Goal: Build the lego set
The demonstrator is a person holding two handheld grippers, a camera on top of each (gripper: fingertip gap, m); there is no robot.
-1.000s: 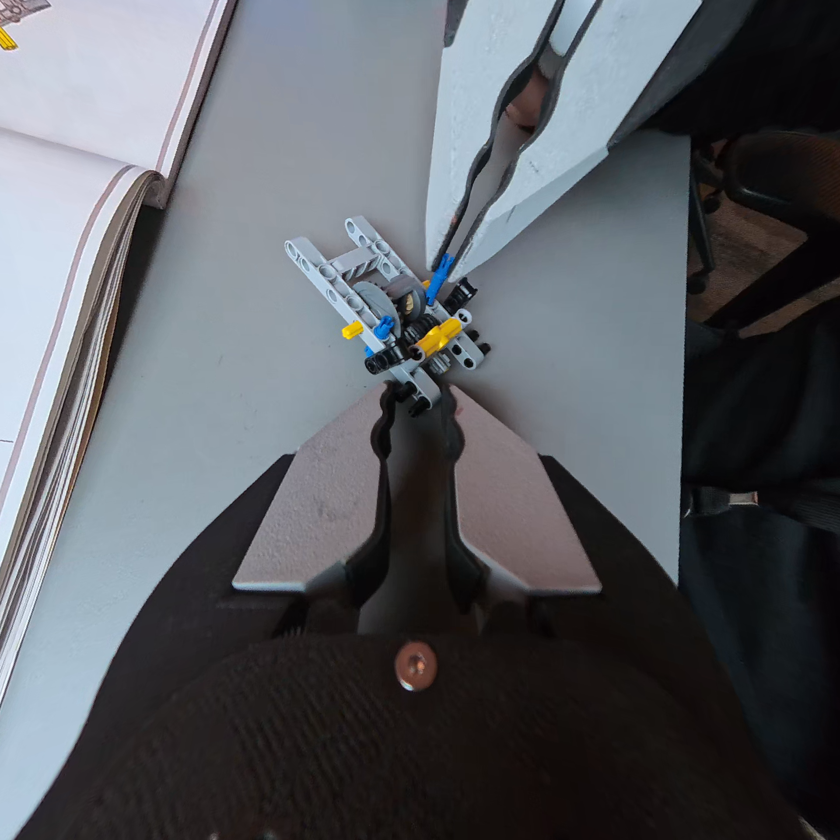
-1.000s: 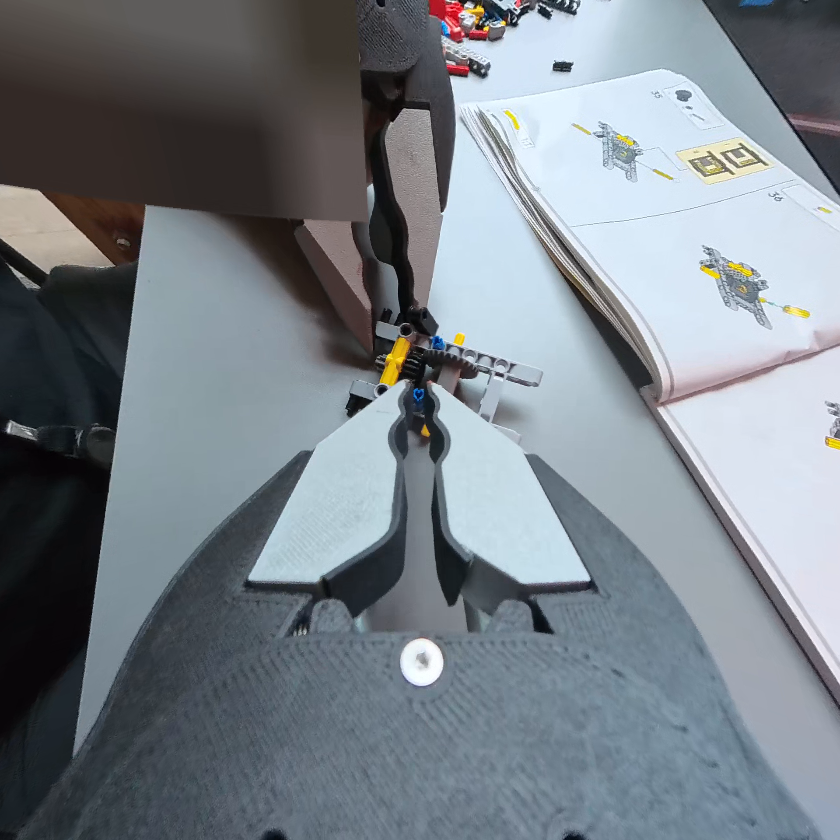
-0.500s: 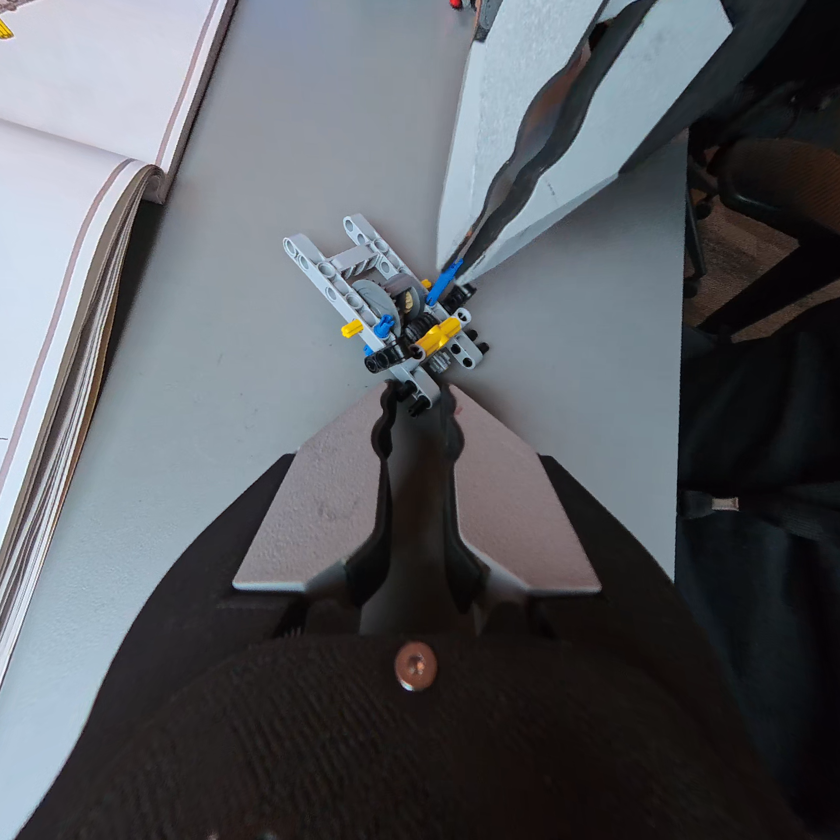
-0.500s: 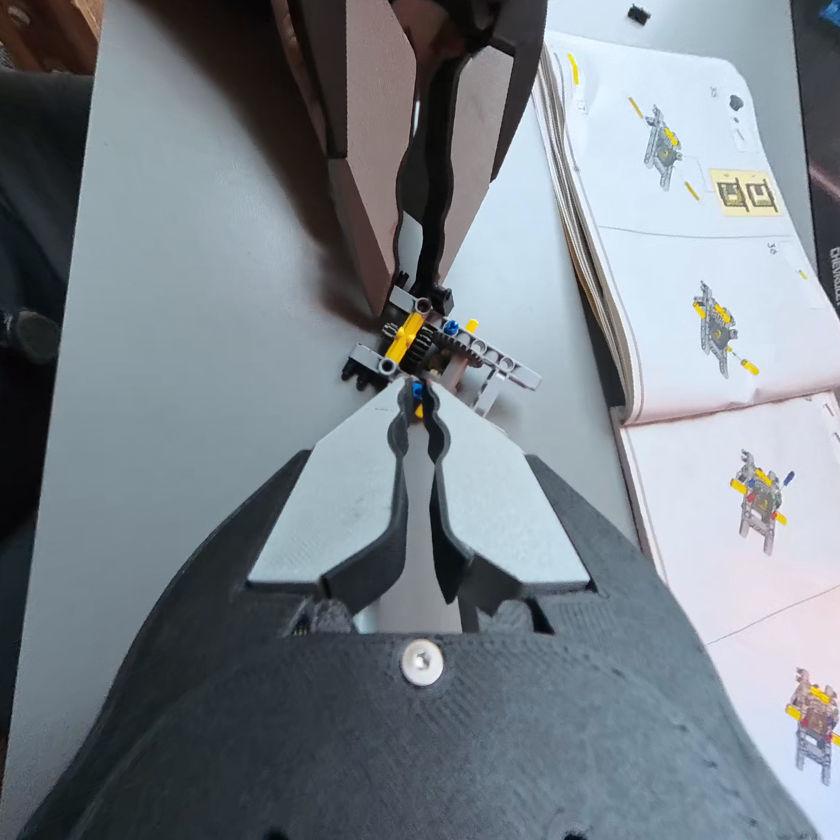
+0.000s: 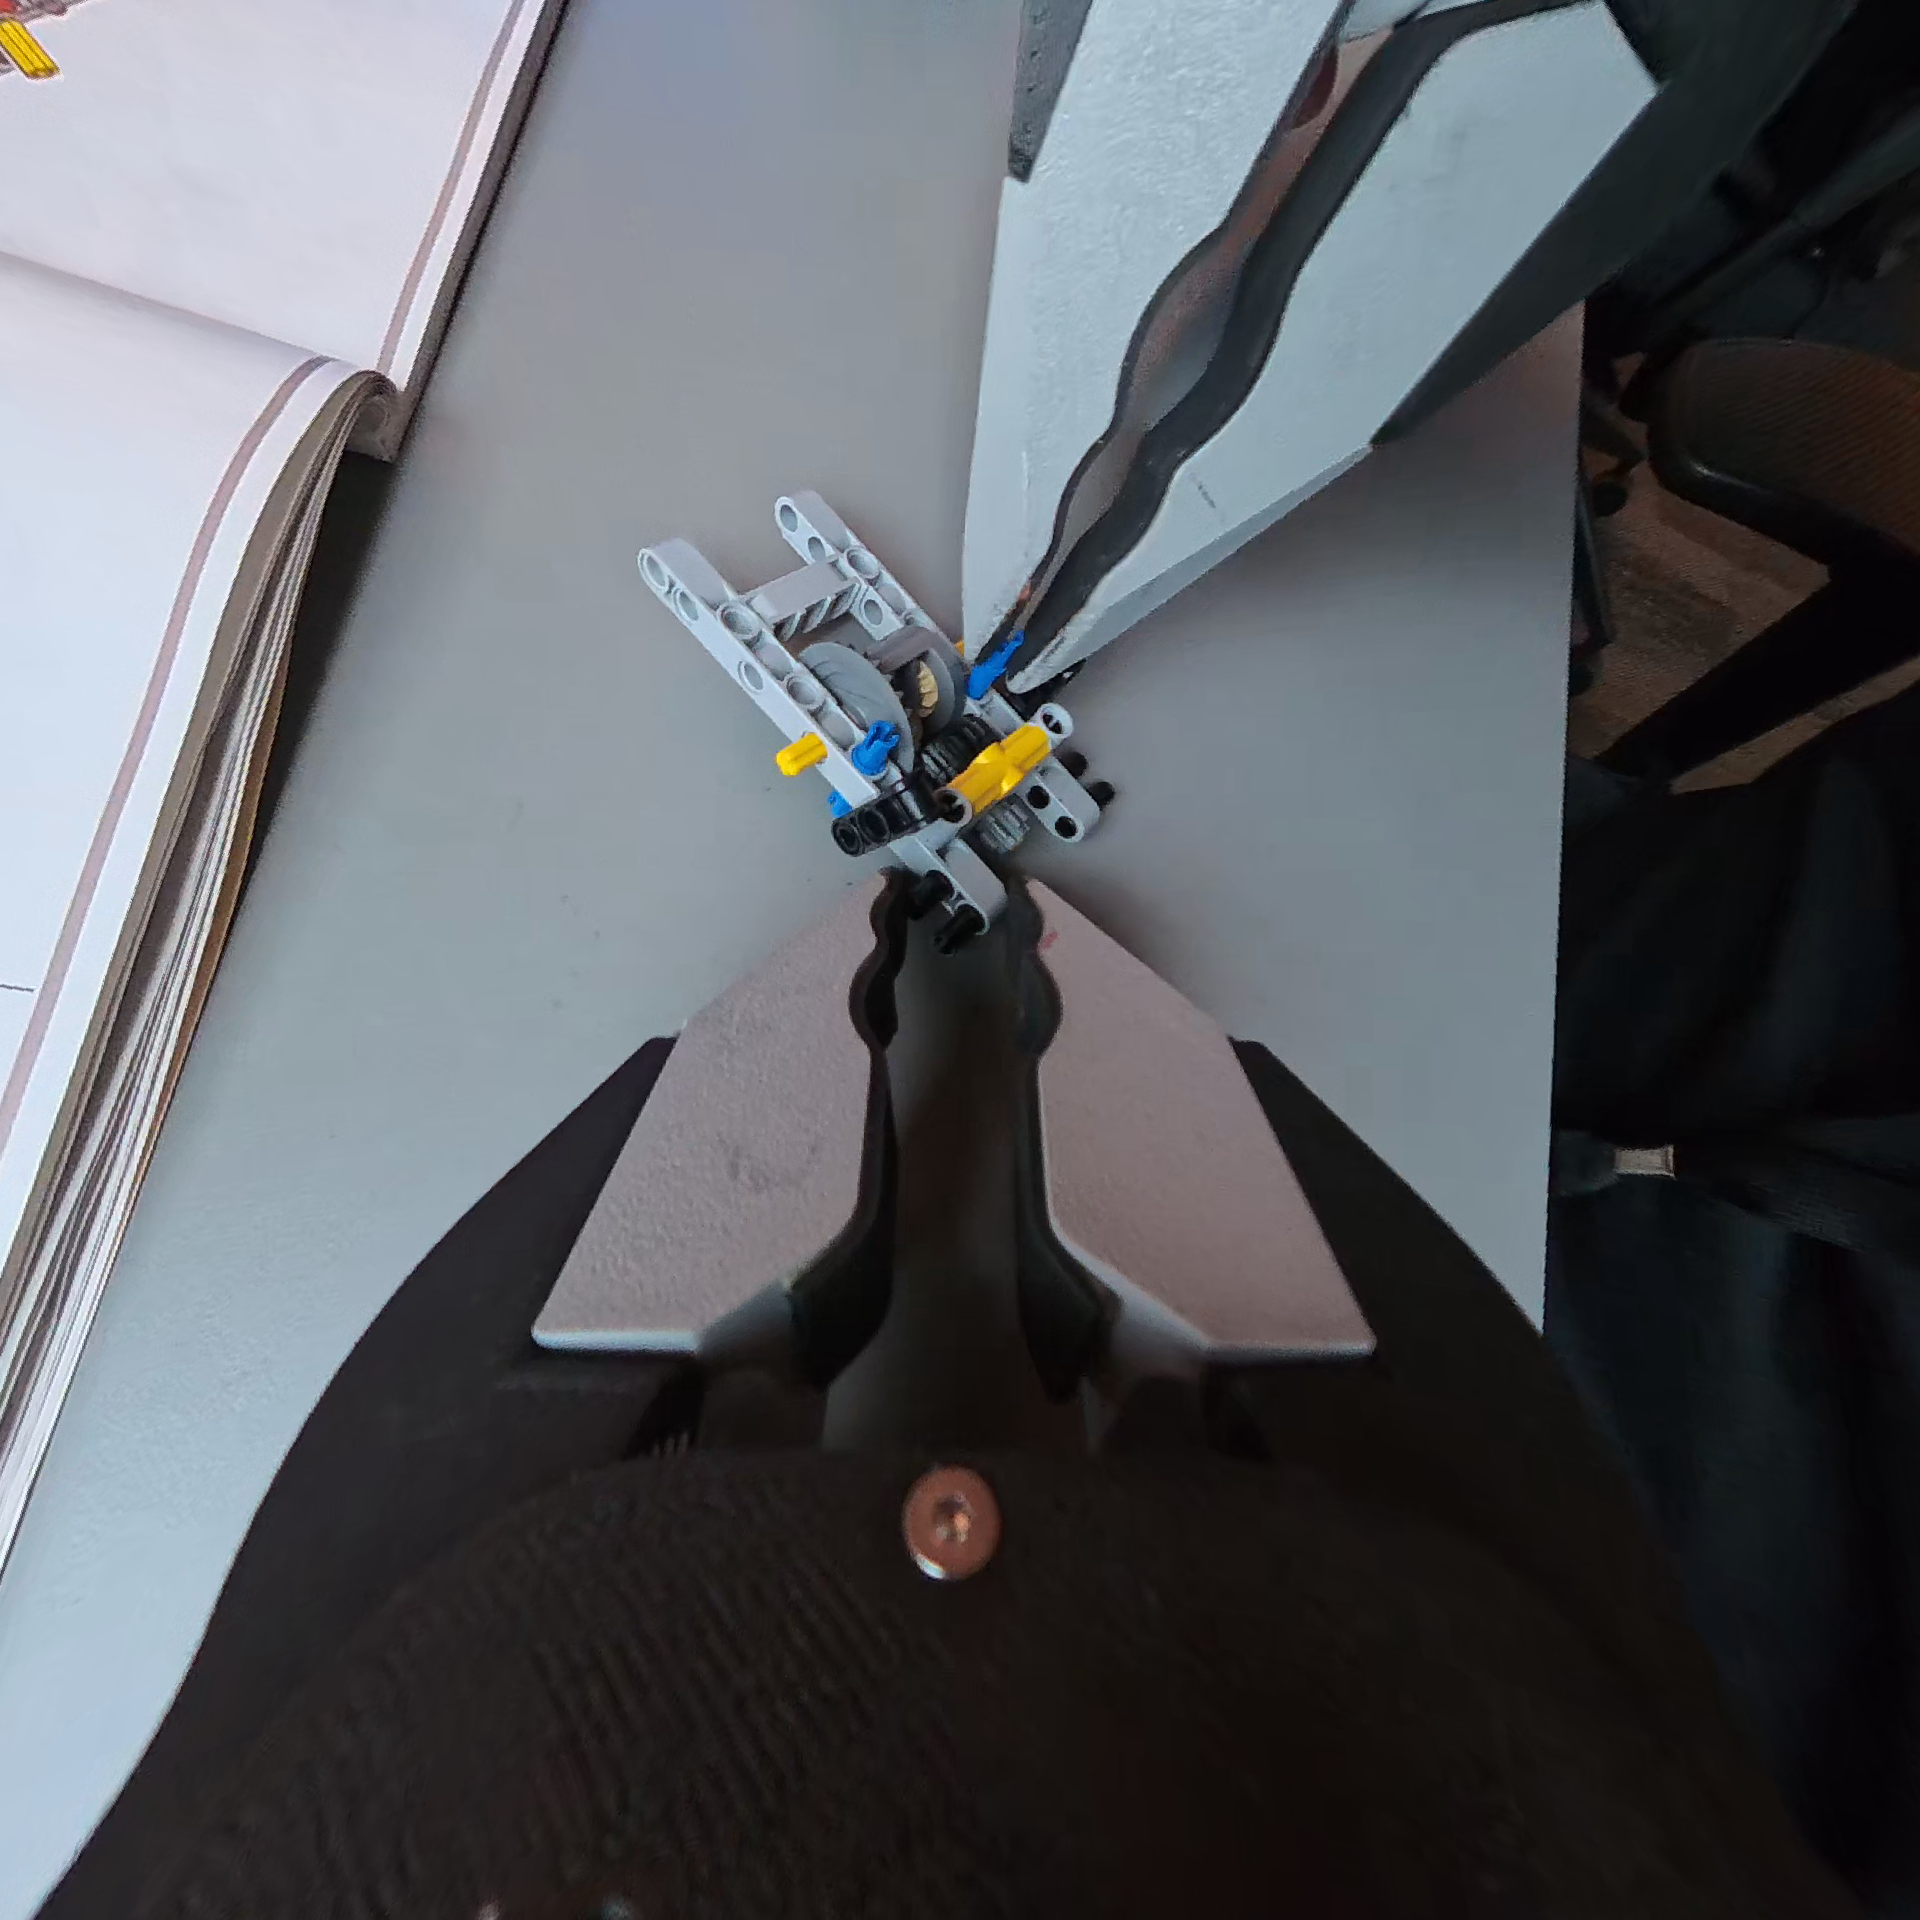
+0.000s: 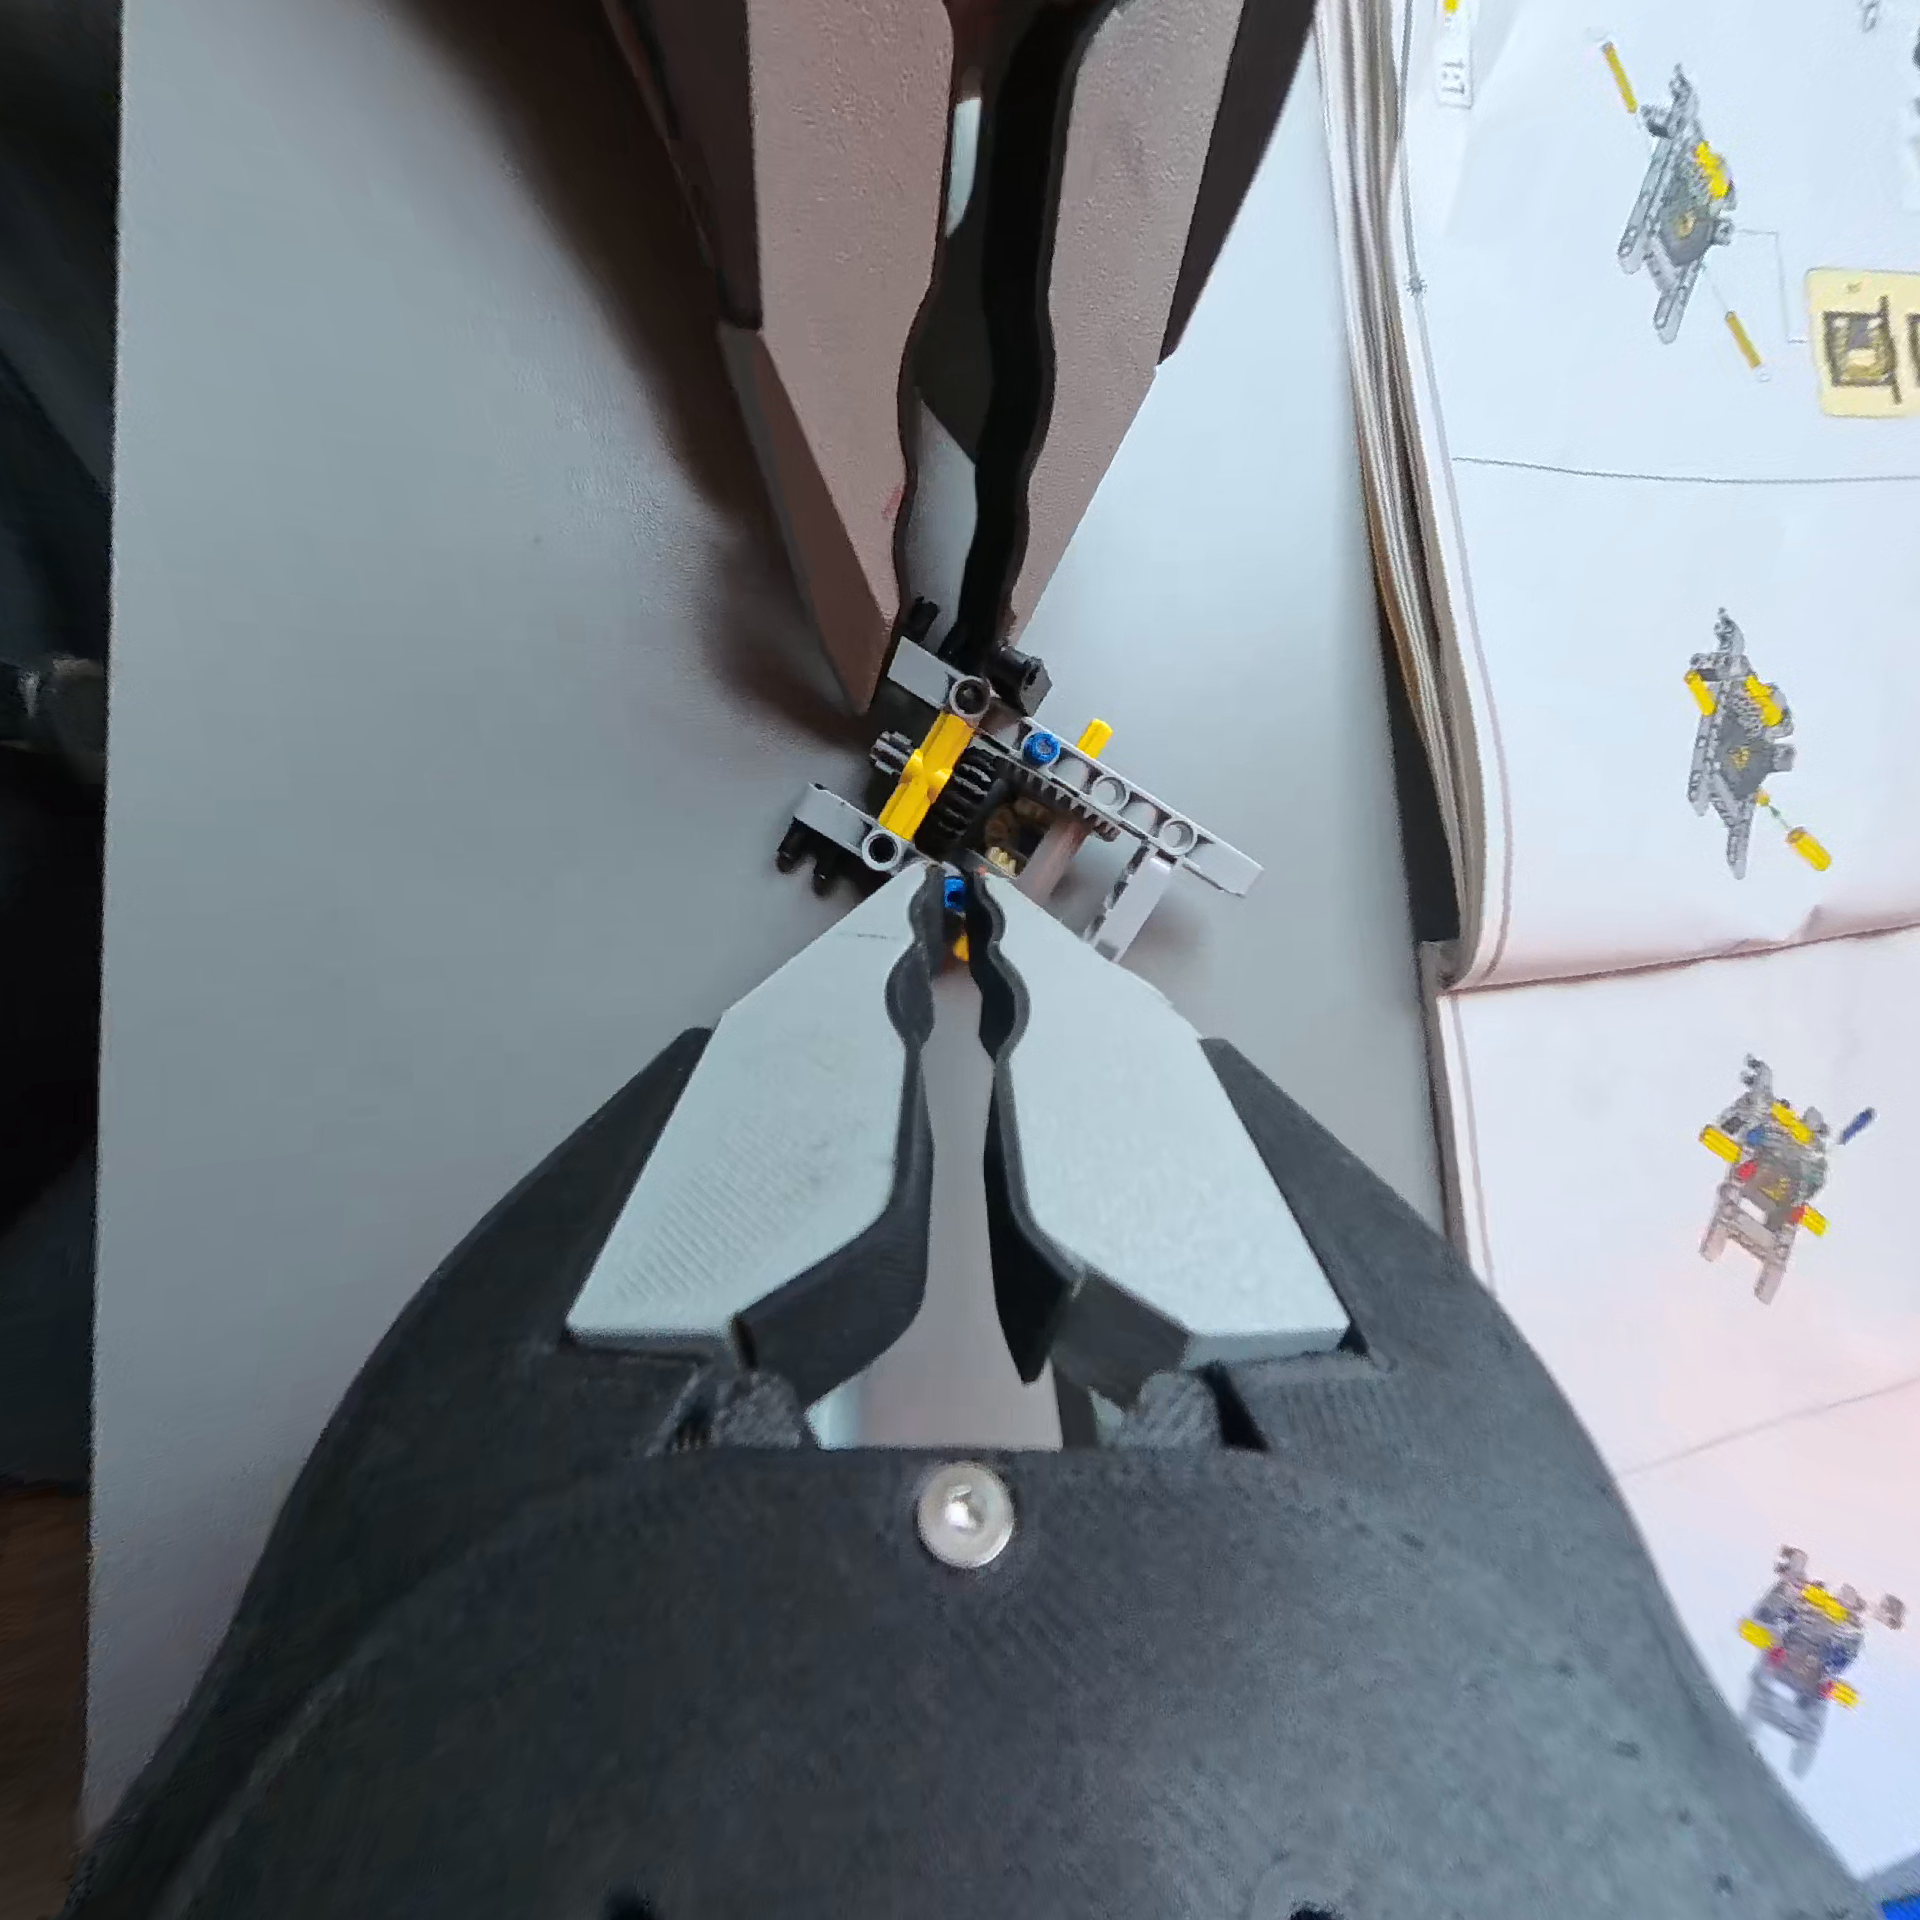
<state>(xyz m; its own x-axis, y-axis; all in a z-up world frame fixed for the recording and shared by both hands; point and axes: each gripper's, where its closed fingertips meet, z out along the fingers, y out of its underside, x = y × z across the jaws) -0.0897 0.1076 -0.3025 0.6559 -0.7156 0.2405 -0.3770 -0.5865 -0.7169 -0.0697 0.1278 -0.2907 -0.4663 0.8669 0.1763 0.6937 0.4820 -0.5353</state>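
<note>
So the little Technic assembly sits flat on the grey table, near the table's edge on the side away from the open instruction booklet. It's a frame of light grey beams with a gear cluster in the middle, a yellow axle connector, a short yellow pin sticking out one side, and a few black pins at the ends.

The left gripper comes in low from one end, and its tips are clamped on the grey end beam with the black pins, so that end is pinned between the fingers. In the right wrist view you can see it from the opposite side, touching the far end of the model.

The right gripper meets the model from the other end. Its fingers are squeezed nearly together on a small blue pin, with something yellow just behind it in the gap. From the left wrist view the blue pin sits right at the fingertips, against the beam beside the tan gear.

The booklet lies just beside the model, open to pages with build step drawings.
</note>
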